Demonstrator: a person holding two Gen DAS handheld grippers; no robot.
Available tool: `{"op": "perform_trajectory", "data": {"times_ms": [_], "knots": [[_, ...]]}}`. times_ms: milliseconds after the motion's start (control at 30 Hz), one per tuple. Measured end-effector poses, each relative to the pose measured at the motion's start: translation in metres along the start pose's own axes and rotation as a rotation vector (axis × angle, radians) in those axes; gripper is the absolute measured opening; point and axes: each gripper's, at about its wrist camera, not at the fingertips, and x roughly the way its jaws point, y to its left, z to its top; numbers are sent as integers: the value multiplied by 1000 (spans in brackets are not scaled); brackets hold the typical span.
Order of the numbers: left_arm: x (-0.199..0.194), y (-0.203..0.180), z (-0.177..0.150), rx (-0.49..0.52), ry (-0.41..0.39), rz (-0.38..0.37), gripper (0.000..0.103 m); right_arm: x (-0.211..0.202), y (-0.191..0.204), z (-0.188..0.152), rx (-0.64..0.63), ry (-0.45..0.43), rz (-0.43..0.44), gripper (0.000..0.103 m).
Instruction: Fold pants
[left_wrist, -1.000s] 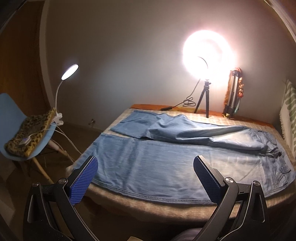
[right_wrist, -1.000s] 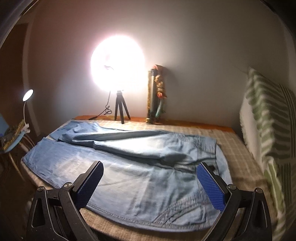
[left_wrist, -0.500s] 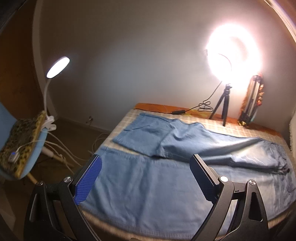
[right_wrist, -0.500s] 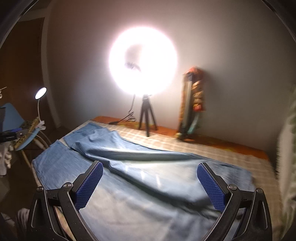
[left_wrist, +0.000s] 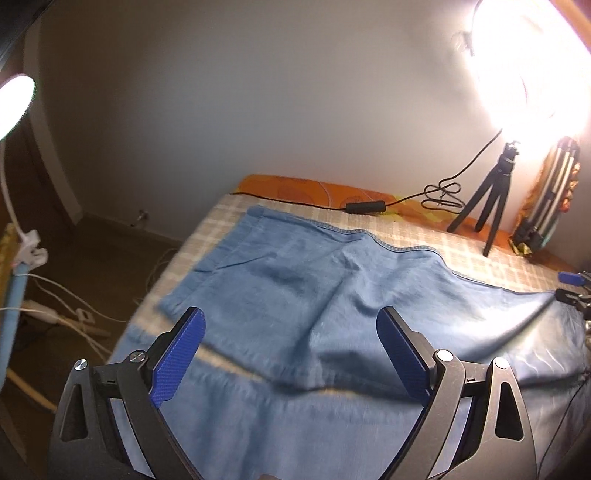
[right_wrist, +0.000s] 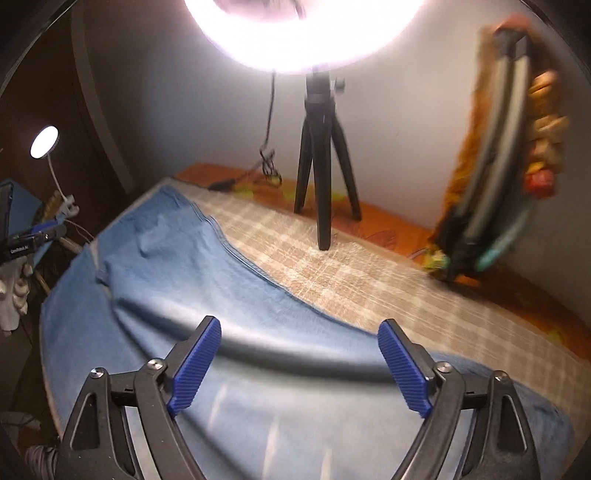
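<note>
Bed (left_wrist: 236, 218), checked cover, against wall. Jeans (left_wrist: 332, 295) spread flat across bed, one leg lying over other, hems toward foot end. Ring light (right_wrist: 295, 33) glaring on tripod (right_wrist: 325, 162) at far edge of bed; cable (left_wrist: 369, 206) beside it. Left gripper (left_wrist: 290, 354) above leg fabric, fingers wide apart, nothing between. Right gripper (right_wrist: 299, 363) above jeans, fingers wide apart, empty. Desk lamp (right_wrist: 44, 142) lit beyond bed.

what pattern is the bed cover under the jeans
Beige-and-white plaid bed cover, clearest in the right wrist view.
</note>
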Motion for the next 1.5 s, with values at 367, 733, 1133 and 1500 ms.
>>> {"op": "perform_trajectory", "data": {"times_ms": [367, 733, 1133, 1500], "knots": [[73, -8, 11, -29, 75, -1, 94, 91, -11, 12, -98, 155, -9, 87], [103, 0, 7, -91, 108, -10, 94, 90, 6, -1, -168, 167, 17, 17], [104, 6, 47, -172, 108, -66, 95, -15, 61, -16, -237, -54, 20, 4], [154, -25, 53, -296, 226, -92, 95, -14, 127, -76, -405, -13, 24, 4]]}}
